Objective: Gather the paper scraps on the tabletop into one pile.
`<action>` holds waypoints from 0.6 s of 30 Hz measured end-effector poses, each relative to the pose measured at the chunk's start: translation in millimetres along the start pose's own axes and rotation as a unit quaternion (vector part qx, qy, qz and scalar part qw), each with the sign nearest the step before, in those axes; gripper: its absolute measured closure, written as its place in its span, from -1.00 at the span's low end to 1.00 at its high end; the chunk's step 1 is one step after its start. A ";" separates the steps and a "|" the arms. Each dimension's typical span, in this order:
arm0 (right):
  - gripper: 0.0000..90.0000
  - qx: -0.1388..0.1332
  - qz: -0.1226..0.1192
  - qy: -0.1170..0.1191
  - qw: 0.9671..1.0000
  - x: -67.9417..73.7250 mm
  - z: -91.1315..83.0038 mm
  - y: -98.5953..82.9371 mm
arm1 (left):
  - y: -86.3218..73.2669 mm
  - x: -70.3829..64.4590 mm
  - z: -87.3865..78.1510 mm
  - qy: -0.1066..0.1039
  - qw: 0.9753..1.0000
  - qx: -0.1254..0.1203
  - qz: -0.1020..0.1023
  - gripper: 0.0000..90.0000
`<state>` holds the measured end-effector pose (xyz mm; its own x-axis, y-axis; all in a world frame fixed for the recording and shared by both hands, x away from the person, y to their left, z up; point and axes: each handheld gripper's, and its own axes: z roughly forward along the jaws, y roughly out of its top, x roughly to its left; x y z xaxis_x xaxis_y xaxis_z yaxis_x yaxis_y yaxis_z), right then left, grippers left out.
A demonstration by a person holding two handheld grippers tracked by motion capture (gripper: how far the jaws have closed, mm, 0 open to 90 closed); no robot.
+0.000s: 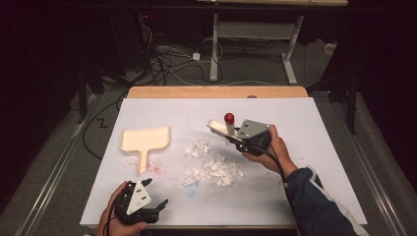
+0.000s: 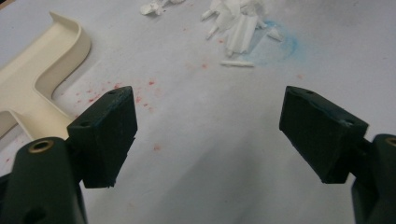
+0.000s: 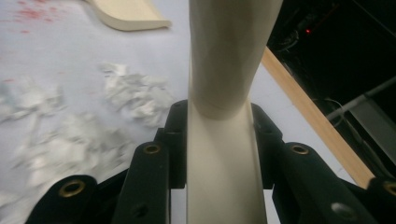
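The right hand-held gripper (image 1: 235, 133) was clamped on the cream handle of a small brush (image 1: 220, 129), its jaws pressed flat against both sides of the handle as the right gripper view showed (image 3: 224, 154); that firm side-on hold probably served to keep the bristle head steady and angled toward the tabletop (image 1: 305, 147) for sweeping. The brush, with a red knob (image 1: 229, 117) at the top of its handle, sat at about one o'clock from the heap of white scraps (image 1: 212, 167), raised just above the surface rather than resting on it, as far as the high view allowed a judgement. The scraps lay in two loose clusters near the middle of the tabletop, with a faint blue smear (image 2: 280, 44) beside them and red specks (image 2: 140, 93) toward the dustpan. The cream dustpan (image 1: 145, 140) lay flat at about nine o'clock from the scraps, well apart from them, its handle pointing toward the person, likely so it could be grasped from that side. The left hand-held gripper (image 1: 158, 196) waited at about seven o'clock from the heap, jaws spread wide and gripping nothing, the dustpan's handle (image 2: 32, 98) near its left jaw, seemingly ready to take it.
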<state>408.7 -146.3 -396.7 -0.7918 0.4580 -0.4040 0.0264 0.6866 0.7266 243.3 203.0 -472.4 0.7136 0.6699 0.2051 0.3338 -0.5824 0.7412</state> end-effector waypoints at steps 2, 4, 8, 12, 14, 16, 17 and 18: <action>0.52 0.007 0.009 -0.001 1.000 -5.4 15.1 2.9 | 0.4 -0.3 0.6 -0.002 1.000 -0.001 0.003 -0.60; 0.52 0.013 0.021 -0.005 1.000 -10.2 30.2 4.4 | 0.3 -0.5 1.1 -0.004 1.000 0.002 0.005 -0.60; 0.52 0.028 0.042 0.000 0.999 -15.7 57.2 5.9 | -0.2 0.3 2.1 -0.008 1.000 0.001 0.005 -0.60; 0.52 0.059 0.019 -0.023 0.998 -14.7 84.3 8.3 | 0.3 0.4 2.7 -0.008 1.000 0.000 0.012 -0.60; 0.52 0.060 0.021 -0.015 0.998 -13.2 90.9 12.9 | -0.1 0.7 3.2 -0.010 1.000 0.001 0.014 -0.60; 0.52 0.067 0.003 -0.004 0.998 -5.9 96.3 17.9 | -0.4 1.3 3.2 -0.012 1.000 0.002 0.015 -0.60; 0.51 0.071 -0.009 0.001 0.997 0.0 98.9 20.1 | -0.4 1.5 3.1 -0.012 1.000 0.002 0.015 -0.60; 0.51 0.077 -0.023 0.005 0.997 5.9 100.7 22.3 | -0.4 1.6 3.1 -0.012 1.000 0.001 0.015 -0.60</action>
<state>466.0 -71.4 -438.8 -0.7998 0.4197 -0.4291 0.0835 0.7858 0.6128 246.2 202.9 -474.4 0.7381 0.6408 0.2113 0.3136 -0.6031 0.7334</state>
